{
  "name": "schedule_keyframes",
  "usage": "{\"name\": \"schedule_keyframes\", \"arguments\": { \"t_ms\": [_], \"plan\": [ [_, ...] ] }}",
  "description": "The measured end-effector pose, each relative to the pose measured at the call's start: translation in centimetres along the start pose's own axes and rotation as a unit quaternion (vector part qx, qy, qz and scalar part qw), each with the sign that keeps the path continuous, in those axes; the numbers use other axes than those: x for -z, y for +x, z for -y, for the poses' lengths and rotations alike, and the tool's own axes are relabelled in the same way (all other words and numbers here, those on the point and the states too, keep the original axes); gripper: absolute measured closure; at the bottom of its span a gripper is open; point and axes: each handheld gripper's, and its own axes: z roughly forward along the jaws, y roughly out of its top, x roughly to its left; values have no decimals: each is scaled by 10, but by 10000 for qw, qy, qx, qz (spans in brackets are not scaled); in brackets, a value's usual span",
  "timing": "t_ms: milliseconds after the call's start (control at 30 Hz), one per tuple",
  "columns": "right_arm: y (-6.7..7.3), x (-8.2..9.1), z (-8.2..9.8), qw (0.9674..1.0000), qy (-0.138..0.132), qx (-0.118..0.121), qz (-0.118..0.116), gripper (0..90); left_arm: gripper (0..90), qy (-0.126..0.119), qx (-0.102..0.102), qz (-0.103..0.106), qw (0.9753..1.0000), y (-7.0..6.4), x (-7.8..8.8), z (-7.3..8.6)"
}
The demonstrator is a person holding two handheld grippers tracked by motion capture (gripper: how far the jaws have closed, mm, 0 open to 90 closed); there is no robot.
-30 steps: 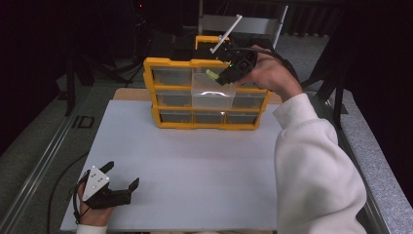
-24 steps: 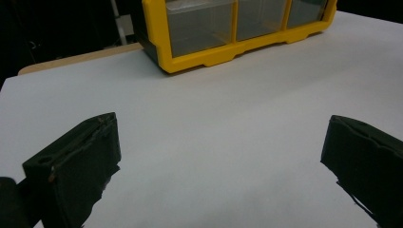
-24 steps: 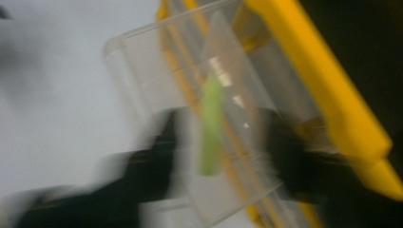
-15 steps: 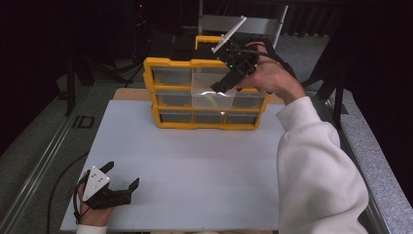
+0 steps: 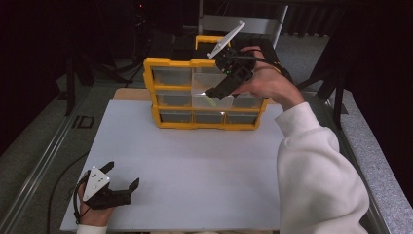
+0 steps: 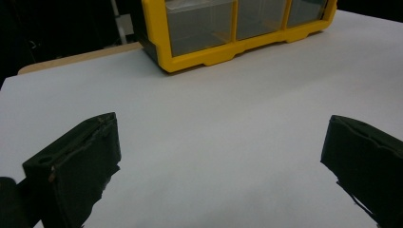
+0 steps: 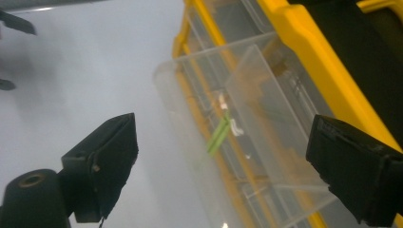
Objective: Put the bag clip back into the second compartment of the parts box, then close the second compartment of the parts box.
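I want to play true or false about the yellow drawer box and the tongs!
1. The right tongs hang open above a pulled-out clear drawer. True.
2. A green stick lies in that drawer. True.
3. The left tongs grip the yellow drawer box. False: they rest open on the white table, apart from it.
4. The box is red. False: it is yellow.

The drawer cabinet [image 5: 207, 97] is positioned at the far edge of the table [image 5: 195, 170]. One drawer [image 5: 212, 92] is pulled out, and a thin strip [image 7: 218, 135] is contained in it.
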Motion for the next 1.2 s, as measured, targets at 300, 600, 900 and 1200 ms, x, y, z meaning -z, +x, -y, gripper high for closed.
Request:
{"name": "schedule_keyframes", "arguments": {
  "t_ms": [300, 600, 900, 1200],
  "plan": [
    [11, 1, 1, 9997, -101, 167, -136, 101, 1, 4, 0, 16, 10000, 0, -2, 0],
    [21, 1, 4, 9991, -168, 265, -299, 110, 2, 5, 3, 31, 10000, -1, -2, 0],
    [30, 0, 3, 9980, -194, 386, -468, 120, 1, 3, 3, 26, 10000, -1, -2, 0],
    [40, 2, 6, 9963, -229, 463, -681, 143, 1, 3, 3, 8, 10000, -1, -1, 0]
  ]
}}
